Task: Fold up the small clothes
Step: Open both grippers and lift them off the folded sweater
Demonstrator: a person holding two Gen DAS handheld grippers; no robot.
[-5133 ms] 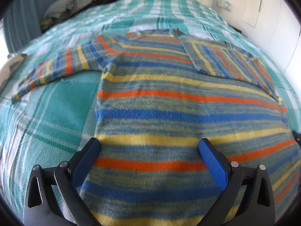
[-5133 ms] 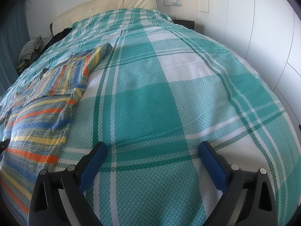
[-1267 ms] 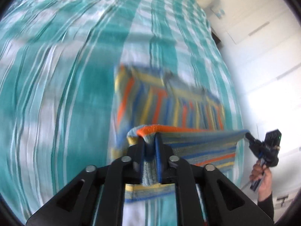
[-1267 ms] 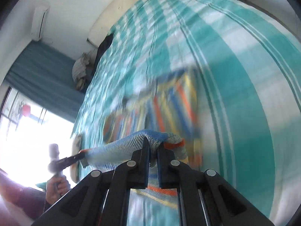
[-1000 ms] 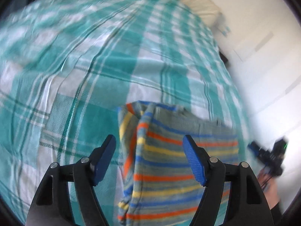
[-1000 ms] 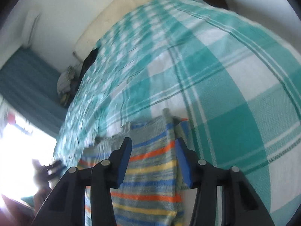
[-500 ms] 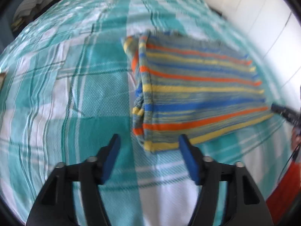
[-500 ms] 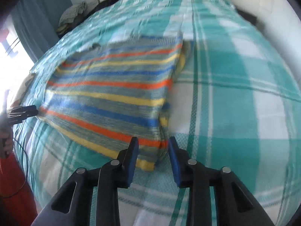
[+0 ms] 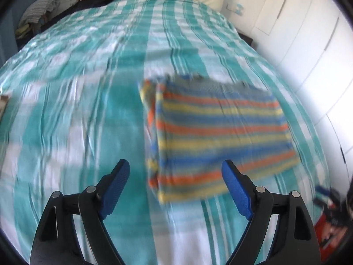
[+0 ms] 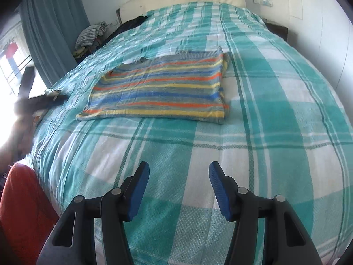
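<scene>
Striped sweater (image 10: pixel 158 88) seemingly folded flat on bedspread (image 10: pixel 264 132); both claws (image 9: pixel 176 185) (image 10: pixel 178 187) wide, empty.

Folded sweater (image 10: pixel 158 88) flat on bedspread (image 10: pixel 275 110), ahead of both grippers

Knitted striped sweater (image 10: pixel 158 88) — woven, textured cloth bedspread (image 10: pixel 264 132).

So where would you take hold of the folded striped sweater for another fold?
Probably the two near corners of the striped sweater, one gripper each, coming in low from the near hem side. It lies flat as a wide rectangle on the bedspread, long edge facing both open grippers, left and right.
</scene>
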